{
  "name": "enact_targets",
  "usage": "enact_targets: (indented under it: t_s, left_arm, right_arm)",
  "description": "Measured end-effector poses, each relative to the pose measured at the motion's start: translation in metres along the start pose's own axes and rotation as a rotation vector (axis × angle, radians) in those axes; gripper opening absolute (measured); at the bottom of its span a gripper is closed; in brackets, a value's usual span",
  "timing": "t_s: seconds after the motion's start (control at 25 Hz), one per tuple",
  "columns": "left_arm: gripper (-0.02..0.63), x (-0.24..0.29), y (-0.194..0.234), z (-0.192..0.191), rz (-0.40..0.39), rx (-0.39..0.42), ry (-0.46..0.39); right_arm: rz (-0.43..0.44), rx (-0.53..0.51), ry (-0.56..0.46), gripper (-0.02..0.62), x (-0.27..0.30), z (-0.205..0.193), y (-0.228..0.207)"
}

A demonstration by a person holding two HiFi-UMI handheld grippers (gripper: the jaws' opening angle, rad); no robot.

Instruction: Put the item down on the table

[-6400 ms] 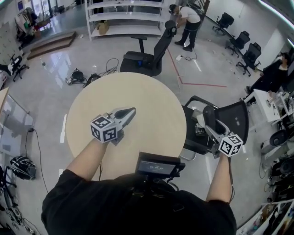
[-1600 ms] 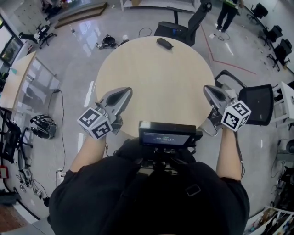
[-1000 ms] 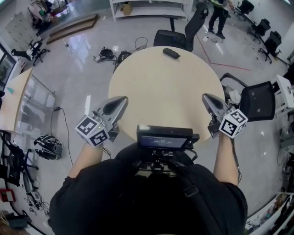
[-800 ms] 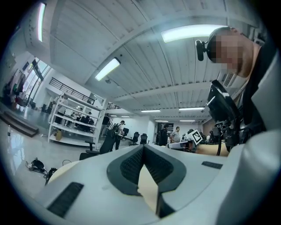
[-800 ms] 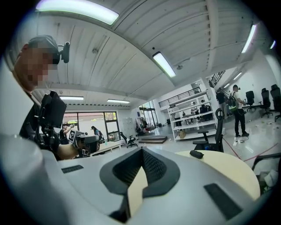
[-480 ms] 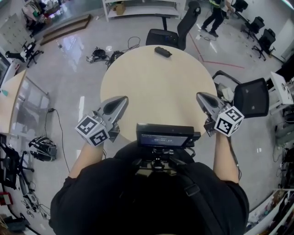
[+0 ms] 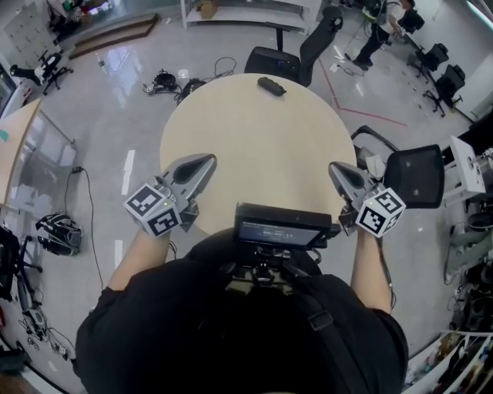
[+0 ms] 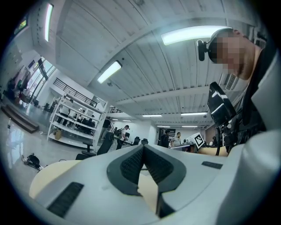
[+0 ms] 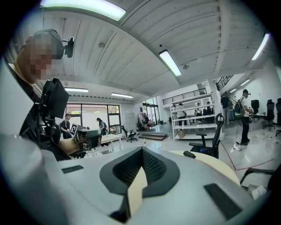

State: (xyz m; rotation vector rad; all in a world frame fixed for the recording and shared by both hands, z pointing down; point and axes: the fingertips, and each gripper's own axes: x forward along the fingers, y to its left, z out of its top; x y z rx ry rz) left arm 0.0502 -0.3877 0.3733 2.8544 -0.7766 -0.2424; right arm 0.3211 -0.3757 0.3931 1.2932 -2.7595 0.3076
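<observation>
A small dark flat item (image 7: 271, 86) lies on the far side of the round beige table (image 7: 262, 146); the right gripper view also catches this item (image 9: 189, 154) at the table's far rim. My left gripper (image 7: 206, 161) hovers over the near left edge, shut with nothing in it. In its own view the left gripper (image 8: 142, 147) has its tips touching. Over the near right edge my right gripper (image 7: 333, 168) is shut and empty too. That right gripper (image 9: 142, 150) shows nothing between its pads. Both are far from the item.
A black office chair (image 7: 296, 58) stands just beyond the table, another chair (image 7: 412, 177) at its right. Cables (image 7: 166, 81) and a helmet (image 7: 54, 231) lie on the floor at the left. A screen (image 7: 281, 225) hangs at the person's chest. A person (image 7: 385, 23) stands far back.
Since the earliest frame the dark item has appeared on the far side of the table and the right gripper has come from beside the chair to the near right edge. Over the last second only the view shifts.
</observation>
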Motion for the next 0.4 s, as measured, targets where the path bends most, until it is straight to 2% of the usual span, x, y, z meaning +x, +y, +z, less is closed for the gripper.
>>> enact_targets:
  t_s: [0.4]
  left_arm:
    - [0.002,-0.0026,-0.0004,-0.0012,0.012,-0.006,0.001]
  right_arm:
    - [0.016,-0.012,0.011,0.005,0.0021,-0.0013,0.0018]
